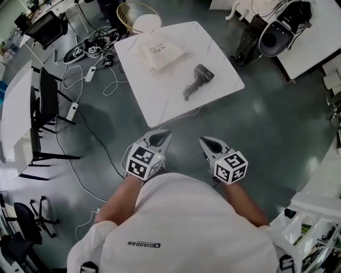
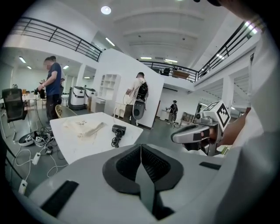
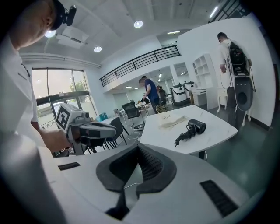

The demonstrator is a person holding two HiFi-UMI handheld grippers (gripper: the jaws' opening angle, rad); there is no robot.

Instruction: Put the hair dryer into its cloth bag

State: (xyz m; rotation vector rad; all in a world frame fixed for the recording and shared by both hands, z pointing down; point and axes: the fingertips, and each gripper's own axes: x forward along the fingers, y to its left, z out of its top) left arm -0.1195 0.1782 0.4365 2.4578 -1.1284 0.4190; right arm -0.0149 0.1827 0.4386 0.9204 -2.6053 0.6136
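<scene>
A black hair dryer [image 1: 202,74] with its coiled cord lies on the right part of a white table [image 1: 160,101]. A cream cloth bag [image 1: 159,53] lies flat on the table's far left part. Both grippers are held in front of the person, well short of the table. My left gripper [image 1: 164,135] is shut and empty. My right gripper [image 1: 205,142] is shut and empty too. In the left gripper view the hair dryer [image 2: 118,130] and bag [image 2: 86,128] lie ahead on the table; in the right gripper view the hair dryer [image 3: 195,127] and bag [image 3: 174,121] show likewise.
Cables and power strips [image 1: 90,50] litter the floor left of the table. Black chairs [image 1: 45,101] stand by a white desk at the left. A wire basket [image 1: 137,16] stands behind the table. People [image 2: 53,87] stand in the background.
</scene>
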